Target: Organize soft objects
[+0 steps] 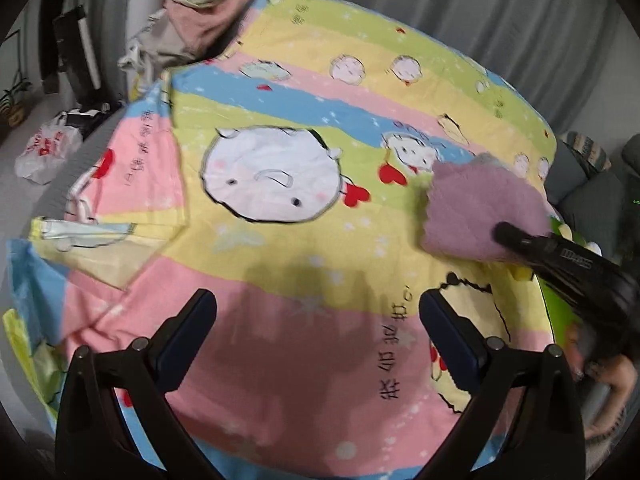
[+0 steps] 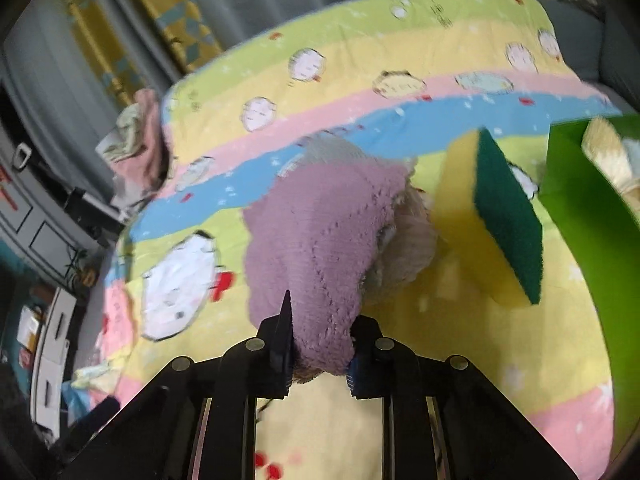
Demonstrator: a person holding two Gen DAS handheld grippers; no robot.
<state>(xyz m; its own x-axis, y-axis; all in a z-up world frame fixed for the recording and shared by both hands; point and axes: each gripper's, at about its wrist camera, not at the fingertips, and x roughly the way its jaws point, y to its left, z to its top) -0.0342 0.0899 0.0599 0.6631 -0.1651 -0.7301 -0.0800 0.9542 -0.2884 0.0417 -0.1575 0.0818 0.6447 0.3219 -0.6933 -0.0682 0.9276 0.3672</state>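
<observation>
From the left wrist, the left gripper (image 1: 318,334) is seen wide and empty; the fluffy purple microfibre cloth (image 1: 480,208) lies ahead to its right. From the right wrist, the right gripper (image 2: 320,354) is clamped on that cloth's near edge; limp and light, it is best pinched at a bunched edge.

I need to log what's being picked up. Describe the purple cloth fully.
The purple cloth is a fuzzy, plush mauve towel with stitched lines across its pile and a scalloped edge. It is bunched, with a paler beige fluffy layer showing at its right side. The right tool is shut on its near end. It lies over the cartoon-print bedsheet, beside a tilted yellow-and-green sponge.
</observation>
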